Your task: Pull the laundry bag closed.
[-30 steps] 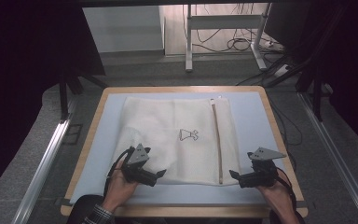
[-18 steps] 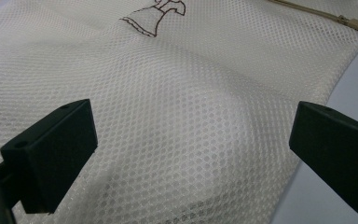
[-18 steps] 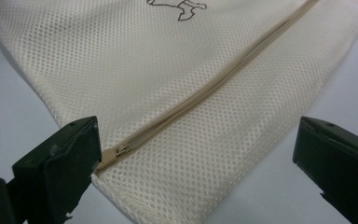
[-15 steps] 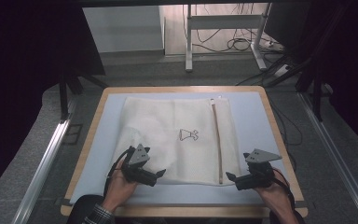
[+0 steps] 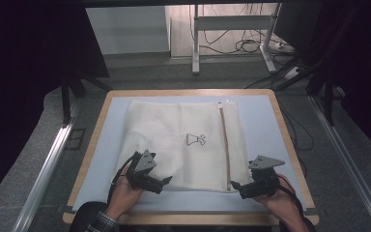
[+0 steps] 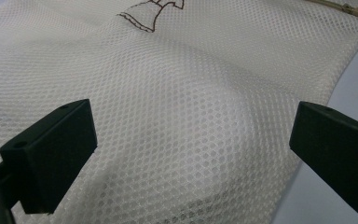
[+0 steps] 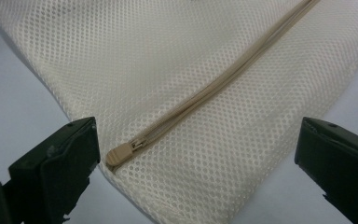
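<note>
Nothing is gripped yet: both your left gripper (image 6: 191, 154) and right gripper (image 7: 196, 158) gape wide; the mesh bag's (image 5: 183, 145) zipper pull (image 7: 121, 153) lies between the right jaws, unzipped.

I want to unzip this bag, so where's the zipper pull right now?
The zipper pull sits at the mesh bag's near edge, right side in the high view, just ahead of the open right gripper.
</note>
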Action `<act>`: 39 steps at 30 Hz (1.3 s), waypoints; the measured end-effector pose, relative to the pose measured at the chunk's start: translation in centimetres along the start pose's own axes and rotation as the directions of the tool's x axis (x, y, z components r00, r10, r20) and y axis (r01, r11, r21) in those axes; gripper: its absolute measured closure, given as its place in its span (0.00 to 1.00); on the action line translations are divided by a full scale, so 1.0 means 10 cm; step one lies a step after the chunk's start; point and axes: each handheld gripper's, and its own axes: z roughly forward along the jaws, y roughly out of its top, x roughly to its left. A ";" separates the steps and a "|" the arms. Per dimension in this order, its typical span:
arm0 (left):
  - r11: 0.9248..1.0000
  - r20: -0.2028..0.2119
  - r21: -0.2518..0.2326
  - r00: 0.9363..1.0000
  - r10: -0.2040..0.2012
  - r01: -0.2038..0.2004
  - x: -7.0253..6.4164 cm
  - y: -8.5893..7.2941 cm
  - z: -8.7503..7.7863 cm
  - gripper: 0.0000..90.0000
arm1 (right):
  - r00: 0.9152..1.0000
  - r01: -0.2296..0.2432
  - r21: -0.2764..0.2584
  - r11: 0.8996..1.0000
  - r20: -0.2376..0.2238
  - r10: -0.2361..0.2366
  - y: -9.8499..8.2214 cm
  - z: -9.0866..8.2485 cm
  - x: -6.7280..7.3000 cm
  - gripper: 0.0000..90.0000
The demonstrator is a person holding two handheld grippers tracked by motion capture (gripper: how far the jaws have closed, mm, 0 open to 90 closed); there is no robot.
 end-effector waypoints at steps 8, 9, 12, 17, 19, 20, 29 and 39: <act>1.000 0.003 0.006 1.000 0.005 -0.005 -0.01 0.00 0.01 0.00 | 0.998 0.065 0.030 0.997 0.019 -0.065 0.01 0.02 0.09 0.10; 1.000 0.002 0.005 1.000 0.005 -0.005 -0.01 0.00 0.01 0.00 | 0.998 0.065 0.030 0.997 0.019 -0.065 0.01 0.02 0.09 0.10; 1.000 0.002 0.004 1.000 0.006 -0.006 -0.01 0.00 0.01 0.00 | 0.996 0.088 0.051 0.995 0.021 -0.089 0.01 0.01 0.10 0.18; 1.000 0.003 0.004 1.000 0.009 -0.009 -0.01 0.00 0.01 0.00 | 0.994 0.112 0.066 0.991 0.007 -0.113 0.00 -0.01 0.11 0.34; 1.000 0.005 0.006 1.000 0.010 -0.010 -0.01 0.00 0.01 0.00 | 0.989 0.149 0.086 0.985 -0.012 -0.148 0.01 -0.02 0.13 0.47; 1.000 0.005 0.007 1.000 0.011 -0.011 -0.02 0.00 0.01 0.00 | 0.988 0.157 0.092 0.983 -0.024 -0.155 0.01 -0.01 0.14 0.49; 1.000 0.005 0.012 1.000 0.017 -0.017 -0.03 0.01 0.02 0.00 | 0.971 0.235 0.082 0.969 -0.061 -0.230 0.03 0.02 0.26 0.62; 1.000 0.004 0.012 1.000 0.024 -0.024 -0.04 0.01 0.03 0.00 | 0.948 0.315 0.087 0.945 -0.078 -0.309 0.04 0.07 0.36 0.70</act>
